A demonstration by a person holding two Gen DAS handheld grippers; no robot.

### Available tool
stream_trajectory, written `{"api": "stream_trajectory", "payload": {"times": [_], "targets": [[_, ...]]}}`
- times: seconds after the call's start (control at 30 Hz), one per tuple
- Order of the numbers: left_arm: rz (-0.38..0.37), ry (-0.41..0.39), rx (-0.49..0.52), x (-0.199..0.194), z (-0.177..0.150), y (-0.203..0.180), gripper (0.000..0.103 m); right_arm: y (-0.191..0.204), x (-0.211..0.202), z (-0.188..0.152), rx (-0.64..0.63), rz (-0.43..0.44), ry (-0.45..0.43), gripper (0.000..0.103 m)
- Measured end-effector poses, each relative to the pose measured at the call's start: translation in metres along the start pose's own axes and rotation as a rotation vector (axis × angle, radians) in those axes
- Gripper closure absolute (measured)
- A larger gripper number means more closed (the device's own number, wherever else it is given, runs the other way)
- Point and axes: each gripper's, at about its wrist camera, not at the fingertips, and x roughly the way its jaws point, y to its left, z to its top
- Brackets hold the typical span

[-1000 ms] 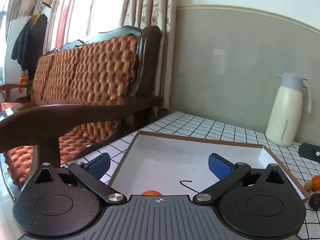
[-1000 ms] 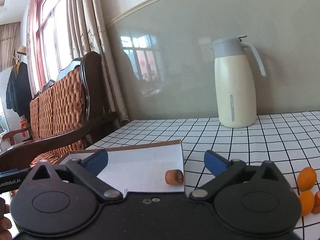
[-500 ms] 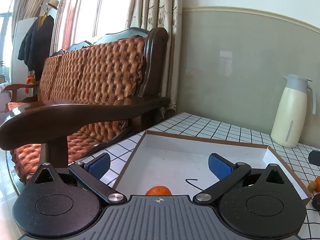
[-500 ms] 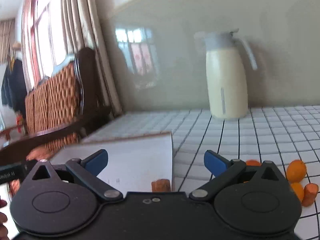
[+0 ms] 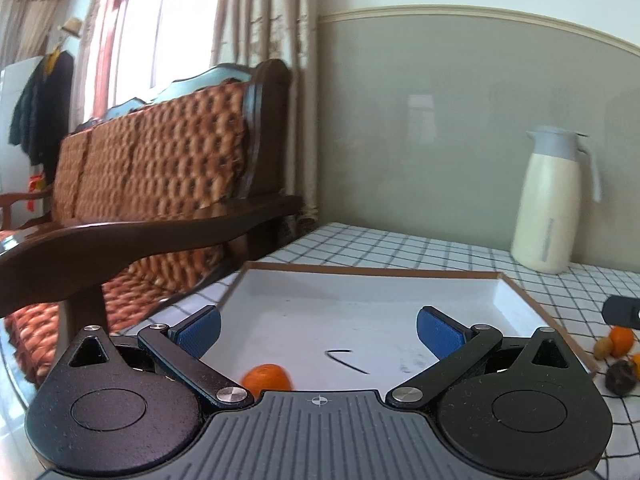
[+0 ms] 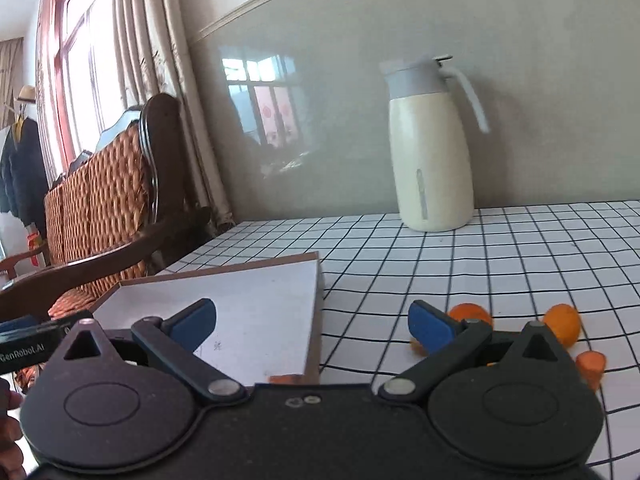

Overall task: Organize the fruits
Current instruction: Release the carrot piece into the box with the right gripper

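Note:
A shallow white tray with a brown rim (image 5: 372,270) (image 6: 248,272) lies on the checked tablecloth. One small orange fruit (image 5: 266,377) rests inside it near my left gripper (image 5: 318,330), which hangs open and empty over the tray's near end. My right gripper (image 6: 312,322) is open and empty over the tray's right edge. An orange-brown piece (image 6: 286,379) shows at the tray's near corner, mostly hidden by the gripper body. Loose orange fruits (image 6: 470,314) (image 6: 564,324) and a carrot-like piece (image 6: 591,364) lie on the cloth to the right. In the left wrist view, fruits (image 5: 618,340) and a dark one (image 5: 620,378) sit right of the tray.
A cream jug with a grey lid (image 6: 430,156) (image 5: 550,204) stands at the back by the wall. A wooden sofa with woven cushions (image 5: 152,184) sits left of the table. The other gripper's black body (image 6: 36,336) and a hand (image 6: 10,440) show at the left edge.
The right gripper swung to the right, bringing more loose fruit into view and hiding most of the piece in the tray. The left gripper pulled back slightly; the orange fruit shows more.

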Motion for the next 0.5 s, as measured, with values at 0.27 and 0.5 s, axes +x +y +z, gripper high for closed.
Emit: {"api": "stream_trajectory", "payload": {"times": [0.27, 0.5], "targets": [[-0.099, -0.003, 0.042, -0.006, 0.001, -0.038, 0.0, -0.039, -0.02, 0.003, 0.111, -0.065, -0.022, 0.006], [-0.211, -0.006, 0.088, -0.016, -0.003, -0.079, 0.0, -0.07, -0.039, 0.003, 0.117, -0.186, -0.033, 0.015]]}}
